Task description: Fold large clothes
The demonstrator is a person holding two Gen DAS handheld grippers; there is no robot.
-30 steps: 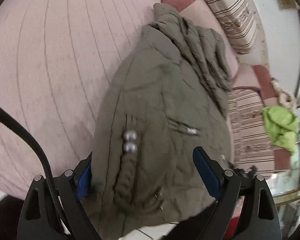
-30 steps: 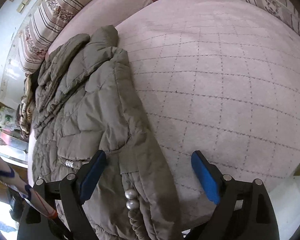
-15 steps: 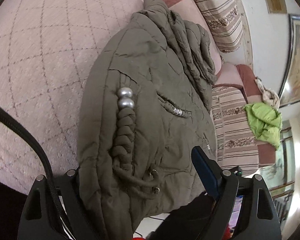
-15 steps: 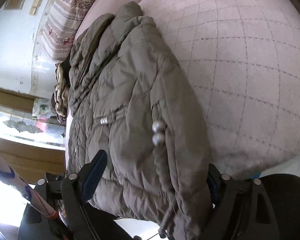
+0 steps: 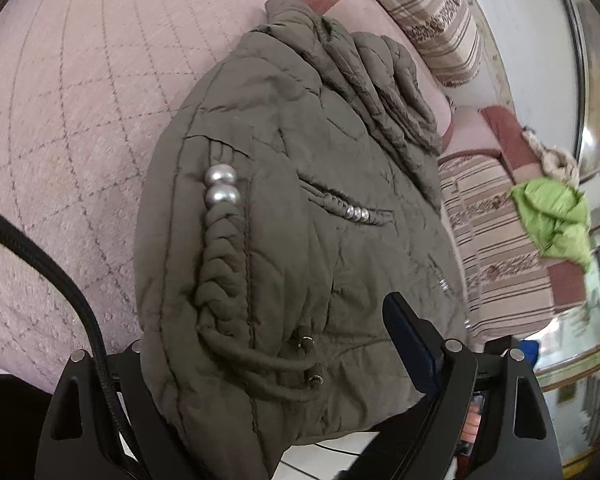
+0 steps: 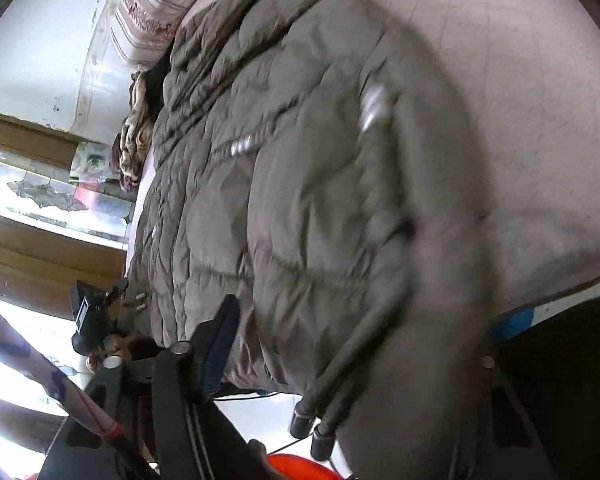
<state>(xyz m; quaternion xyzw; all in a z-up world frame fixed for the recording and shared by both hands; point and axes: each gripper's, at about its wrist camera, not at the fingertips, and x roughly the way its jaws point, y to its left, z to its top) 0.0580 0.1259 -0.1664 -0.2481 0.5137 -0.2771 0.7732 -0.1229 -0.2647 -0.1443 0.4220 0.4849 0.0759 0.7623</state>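
An olive quilted jacket (image 5: 300, 160) lies on the pink quilted bed (image 5: 60, 120), hem toward me, with two pearl beads (image 5: 220, 186) above a braided cord. My left gripper (image 5: 268, 328) stands wide open at the hem; its left finger is hidden under the fabric, and its right blue pad (image 5: 408, 344) shows over the cloth. In the blurred right wrist view the jacket (image 6: 300, 160) fills the frame. My right gripper (image 6: 356, 332) is closing with the hem and drawstring ends (image 6: 312, 420) between its jaws. Its left pad (image 6: 220, 344) is at the fabric's edge and its right finger is buried.
Striped cushions (image 5: 432, 8) line the far side of the bed, and a bright green garment (image 5: 552, 216) lies on a striped sofa at the right. Wooden furniture (image 6: 40, 260) and a red, white and blue pole (image 6: 60, 380) stand left of the bed. Tiled floor shows below the hem.
Both grippers have pushed in onto the jacket's hem, which now covers the left gripper's left finger. The right gripper's jaws have narrowed around the hem, and its view has rolled.
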